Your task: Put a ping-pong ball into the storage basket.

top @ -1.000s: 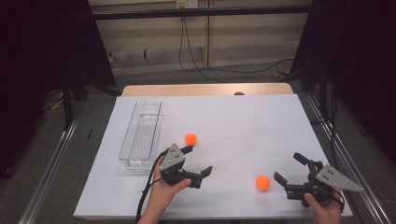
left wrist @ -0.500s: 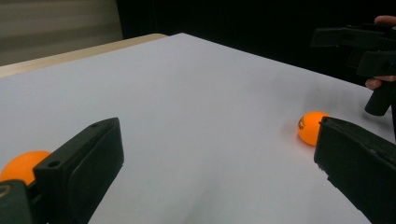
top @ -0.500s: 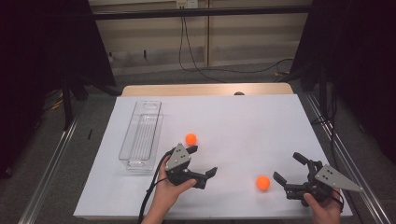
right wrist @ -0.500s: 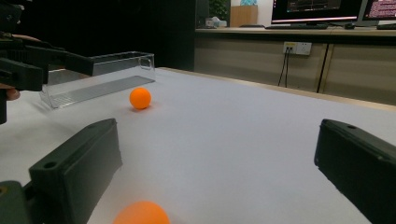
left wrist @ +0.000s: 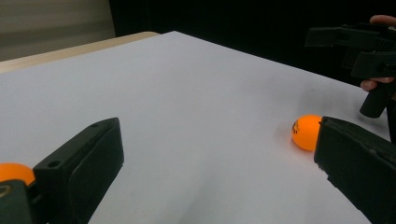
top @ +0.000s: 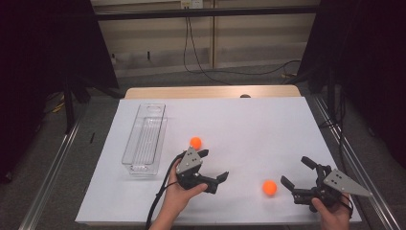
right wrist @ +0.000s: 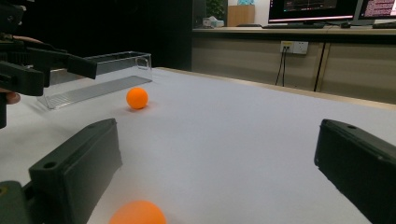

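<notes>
Left gripper (top: 213, 167), jaws apart, has swung rightward w/ nothing held, away from near ball (top: 195, 142) twd far ball (top: 269, 187); right gripper (top: 298, 173) apart too.

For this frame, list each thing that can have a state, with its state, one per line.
Left gripper: open, held low over the table, holding nothing.
Right gripper: open, holding nothing.
Orange ball by the tray: loose on the table, ungripped.
Orange ball near the right gripper: loose on the table, just outside the jaws.
Clear tray: upright on the table, empty.
</notes>
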`<action>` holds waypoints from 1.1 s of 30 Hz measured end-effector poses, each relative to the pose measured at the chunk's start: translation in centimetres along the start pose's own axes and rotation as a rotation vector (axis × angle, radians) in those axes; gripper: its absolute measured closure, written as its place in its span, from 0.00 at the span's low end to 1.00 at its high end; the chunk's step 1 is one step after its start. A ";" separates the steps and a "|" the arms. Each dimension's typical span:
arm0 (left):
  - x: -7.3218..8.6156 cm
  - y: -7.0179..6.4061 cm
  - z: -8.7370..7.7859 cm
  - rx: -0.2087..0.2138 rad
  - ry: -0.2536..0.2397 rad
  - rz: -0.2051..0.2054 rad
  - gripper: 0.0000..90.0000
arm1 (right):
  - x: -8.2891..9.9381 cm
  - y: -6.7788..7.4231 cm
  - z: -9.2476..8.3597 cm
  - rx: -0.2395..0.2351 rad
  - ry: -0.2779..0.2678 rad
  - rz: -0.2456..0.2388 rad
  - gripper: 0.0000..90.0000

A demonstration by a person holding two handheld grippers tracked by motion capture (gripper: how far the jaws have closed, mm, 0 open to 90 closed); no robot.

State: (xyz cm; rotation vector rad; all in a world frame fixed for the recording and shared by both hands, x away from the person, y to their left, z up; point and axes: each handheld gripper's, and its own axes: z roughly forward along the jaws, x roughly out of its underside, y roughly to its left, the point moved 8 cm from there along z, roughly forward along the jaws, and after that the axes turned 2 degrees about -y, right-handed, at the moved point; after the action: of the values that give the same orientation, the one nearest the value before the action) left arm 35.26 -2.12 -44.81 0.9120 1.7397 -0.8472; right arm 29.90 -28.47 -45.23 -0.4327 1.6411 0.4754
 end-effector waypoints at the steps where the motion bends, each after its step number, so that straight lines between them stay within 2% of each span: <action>1: 0.0 0.0 0.0 0.000 0.000 0.000 0.02 | 0.0 0.0 0.0 0.000 0.000 0.000 0.00; 4: -0.1 -0.5 0.4 0.022 -0.006 0.000 0.02 | 0.0 0.0 0.0 0.005 0.001 -0.003 0.00; 18: 0.0 -1.0 0.9 0.027 0.015 -0.005 0.02 | 0.0 0.1 -0.1 -0.002 0.001 -0.006 0.00; 33: 0.0 -1.7 2.5 0.044 0.037 0.000 0.02 | -0.1 0.1 -0.1 -0.006 -0.005 0.000 0.00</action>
State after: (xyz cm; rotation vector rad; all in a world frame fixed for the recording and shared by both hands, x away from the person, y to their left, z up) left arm 34.86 -5.07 -45.37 0.9618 1.7590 -0.8769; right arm 29.74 -28.46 -45.08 -0.4359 1.6348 0.4815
